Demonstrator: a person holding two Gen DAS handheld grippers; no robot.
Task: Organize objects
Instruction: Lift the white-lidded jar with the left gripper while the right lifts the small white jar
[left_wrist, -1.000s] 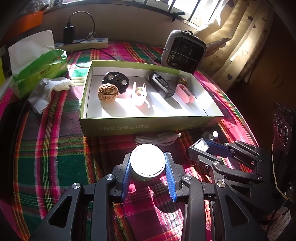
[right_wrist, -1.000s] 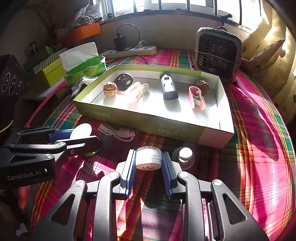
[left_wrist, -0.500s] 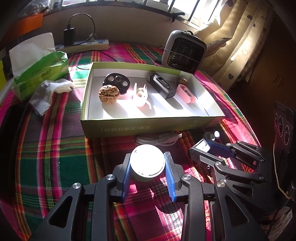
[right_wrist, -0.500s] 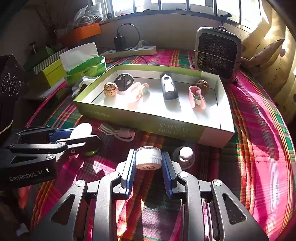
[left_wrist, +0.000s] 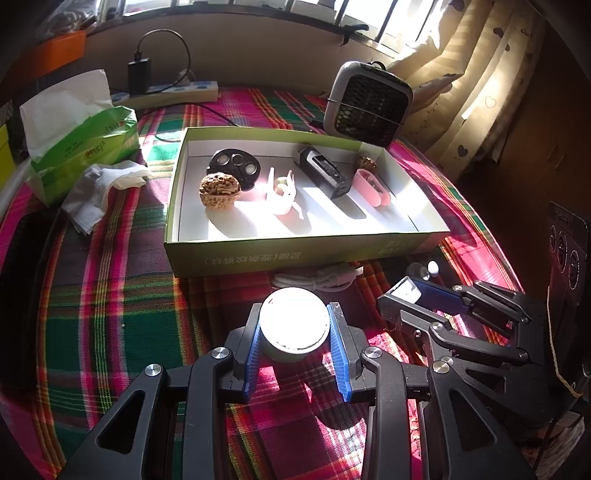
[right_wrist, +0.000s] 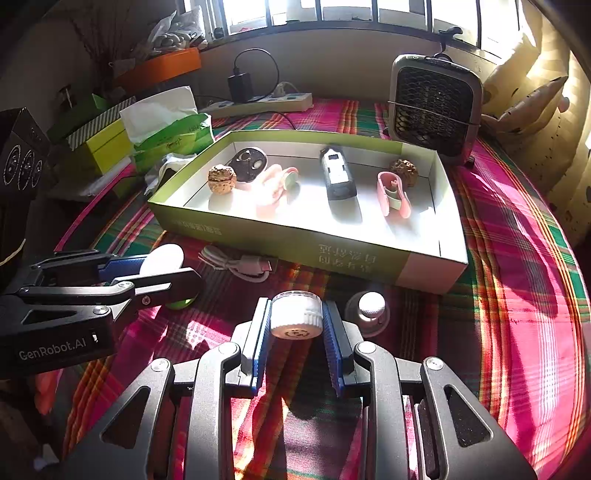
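My left gripper (left_wrist: 294, 314) is shut on a round jar with a white lid (left_wrist: 294, 321), low over the plaid cloth; the sunlit lid glares. In the right wrist view that jar (right_wrist: 162, 258) shows a green base. My right gripper (right_wrist: 296, 310) is shut on a small white ribbed cap (right_wrist: 296, 319), close to the cloth. Beyond both lies a shallow green-and-white box (right_wrist: 288, 242) holding a walnut (right_wrist: 221, 179), a black disc (right_wrist: 248, 164), a pale pink piece (right_wrist: 271, 184), a black device (right_wrist: 338, 173), a pink clip (right_wrist: 391, 194) and a second walnut (right_wrist: 404, 171).
A coiled white cable (right_wrist: 236, 262) lies in front of the box, and a small round knob (right_wrist: 370, 306) sits right of my right gripper. A tissue pack (left_wrist: 81, 140), crumpled tissue (left_wrist: 99, 188), power strip (left_wrist: 173, 92) and small fan (left_wrist: 365, 103) ring the box.
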